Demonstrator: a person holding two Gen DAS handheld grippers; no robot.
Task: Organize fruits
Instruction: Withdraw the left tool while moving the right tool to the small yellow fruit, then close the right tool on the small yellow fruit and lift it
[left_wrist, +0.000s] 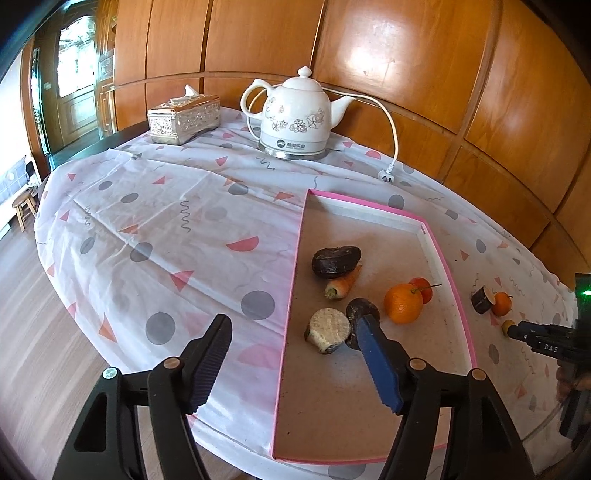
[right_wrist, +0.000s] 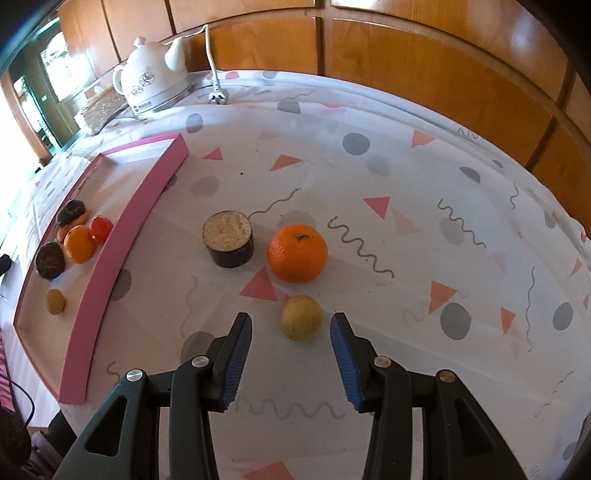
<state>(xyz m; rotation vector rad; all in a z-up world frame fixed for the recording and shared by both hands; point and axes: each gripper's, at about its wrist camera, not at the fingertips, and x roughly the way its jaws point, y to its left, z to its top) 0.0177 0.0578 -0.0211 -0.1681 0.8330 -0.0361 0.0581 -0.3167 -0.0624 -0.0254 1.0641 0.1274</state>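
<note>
Three fruits (right_wrist: 297, 252) lie outside the pink tray (right_wrist: 110, 254).

You are working in a home dining room: a white floral ceramic kettle (left_wrist: 295, 114) and silver embossed tissue box (left_wrist: 183, 119) are sitting on a patterned tablecloth (left_wrist: 166, 221) beside glossy wood-panelled walls (left_wrist: 406, 55).

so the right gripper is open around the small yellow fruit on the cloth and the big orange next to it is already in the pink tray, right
Not quite. The big orange is not in the pink tray; it sits on the tablecloth, beside the cut dark piece. The right wrist view shows it. The rest holds: the right gripper is open around the small yellow fruit, pads not touching.
</note>
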